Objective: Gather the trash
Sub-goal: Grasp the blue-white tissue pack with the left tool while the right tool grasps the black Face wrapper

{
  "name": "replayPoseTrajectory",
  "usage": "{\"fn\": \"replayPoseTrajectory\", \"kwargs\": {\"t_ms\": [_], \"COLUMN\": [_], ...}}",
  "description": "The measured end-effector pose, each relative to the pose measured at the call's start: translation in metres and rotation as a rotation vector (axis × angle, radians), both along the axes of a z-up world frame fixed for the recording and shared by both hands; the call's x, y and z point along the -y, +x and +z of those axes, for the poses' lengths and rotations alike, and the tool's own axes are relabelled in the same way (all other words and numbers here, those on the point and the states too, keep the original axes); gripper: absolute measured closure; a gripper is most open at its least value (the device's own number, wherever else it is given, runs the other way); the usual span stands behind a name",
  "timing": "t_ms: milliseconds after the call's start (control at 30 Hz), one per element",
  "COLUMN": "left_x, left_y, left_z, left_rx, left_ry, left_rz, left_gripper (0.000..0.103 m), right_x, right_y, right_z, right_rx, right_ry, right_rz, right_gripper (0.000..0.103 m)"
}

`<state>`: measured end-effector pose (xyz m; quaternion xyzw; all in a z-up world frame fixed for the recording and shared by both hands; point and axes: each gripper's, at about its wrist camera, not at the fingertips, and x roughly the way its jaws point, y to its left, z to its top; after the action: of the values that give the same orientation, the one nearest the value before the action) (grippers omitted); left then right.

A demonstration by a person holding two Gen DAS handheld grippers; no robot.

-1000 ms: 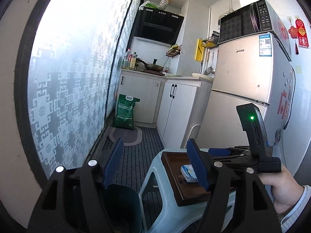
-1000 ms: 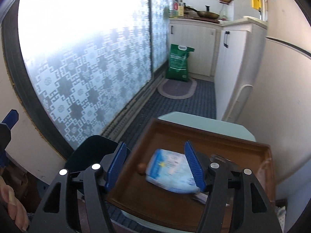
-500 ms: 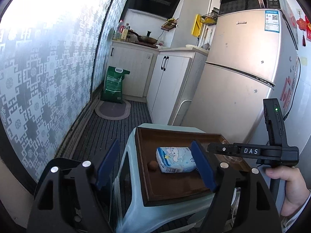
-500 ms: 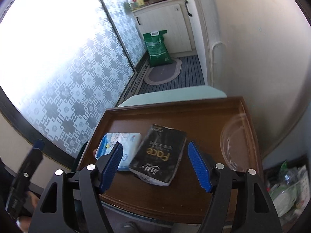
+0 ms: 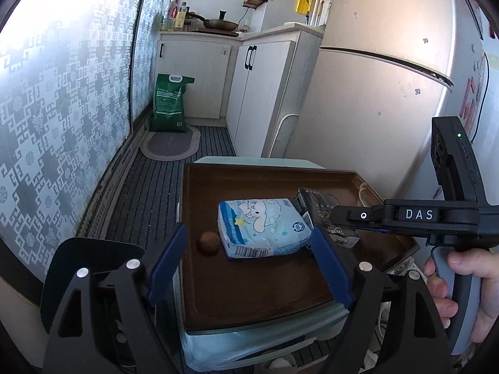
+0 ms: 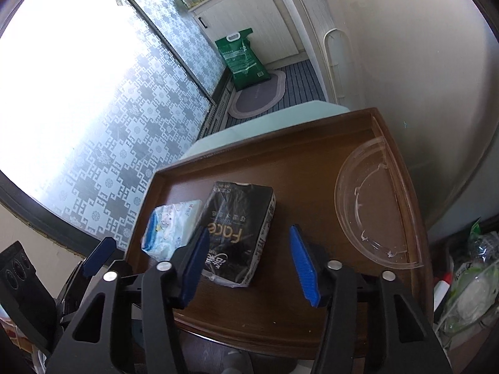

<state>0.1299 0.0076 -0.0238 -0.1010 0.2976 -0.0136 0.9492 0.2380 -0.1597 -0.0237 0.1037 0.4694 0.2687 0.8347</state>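
A brown tray [image 5: 249, 293] [image 6: 312, 162] sits on a pale green stool. On it lie a blue tissue pack [image 5: 263, 227] [image 6: 170, 227], a black "Face" tissue pack [image 6: 240, 230] [image 5: 315, 205], a small brown ball [image 5: 209, 242] and a clear plastic lid [image 6: 371, 205]. My left gripper [image 5: 249, 261] is open, hovering just before the blue pack. My right gripper [image 6: 249, 265] is open, its fingers either side of the black pack's near end. A dark bin [image 5: 90, 265] stands left of the stool.
A fridge [image 5: 374, 93] stands right of the stool, white cabinets [image 5: 259, 87] behind. A green bag [image 5: 168, 106] and a mat [image 5: 170, 140] lie on the floor by the patterned glass door [image 5: 62, 93]. Bagged clutter [image 6: 467, 274] sits at the lower right.
Both grippers tilted down and moved closer to the tray. The right gripper shifted right from the blue pack to over the black pack. Both stayed open.
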Motion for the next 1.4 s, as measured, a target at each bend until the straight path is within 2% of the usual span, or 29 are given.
{"fn": "replayPoseTrajectory", "kwargs": {"t_ms": [100,233,300,400,700,800,900,1200,1333,1400], "left_x": [0.001,0.008,0.01,0.015,0.023,0.027,0.028,0.024,0.035,0.034], "left_y": [0.005,0.013,0.017,0.023,0.034,0.039,0.047,0.065,0.069,0.069], "left_z": [0.0,0.0,-0.002,-0.006,-0.014,-0.015,-0.018,-0.021,-0.025,-0.025], "left_rx": [-0.001,-0.004,-0.018,-0.037,-0.071,-0.082,-0.108,-0.16,-0.182,-0.187], "left_ry": [-0.006,0.05,0.057,0.072,0.1,0.136,0.164,0.142,0.201,0.187], "left_rz": [-0.004,-0.007,-0.014,-0.026,-0.011,-0.006,0.003,0.014,-0.018,-0.019], "left_gripper": [0.019,0.019,0.019,0.019,0.015,0.015,0.014,0.014,0.014,0.015], "right_x": [0.0,-0.001,0.0,0.003,0.019,0.028,0.034,0.039,0.038,0.037], "right_y": [0.003,0.004,0.005,0.005,-0.001,-0.004,-0.004,-0.009,-0.013,-0.014], "right_z": [-0.002,-0.002,0.0,0.003,0.024,0.031,0.03,0.034,0.038,0.038], "right_rx": [-0.007,0.002,0.015,0.03,0.126,0.158,0.161,0.18,0.19,0.192], "right_ry": [0.001,-0.017,-0.023,-0.023,-0.063,-0.067,-0.057,-0.051,-0.048,-0.051], "right_rz": [0.012,0.013,0.01,0.003,-0.029,-0.042,-0.042,-0.028,-0.021,-0.019], "right_gripper": [0.074,0.086,0.096,0.103,0.103,0.103,0.103,0.103,0.103,0.103]}}
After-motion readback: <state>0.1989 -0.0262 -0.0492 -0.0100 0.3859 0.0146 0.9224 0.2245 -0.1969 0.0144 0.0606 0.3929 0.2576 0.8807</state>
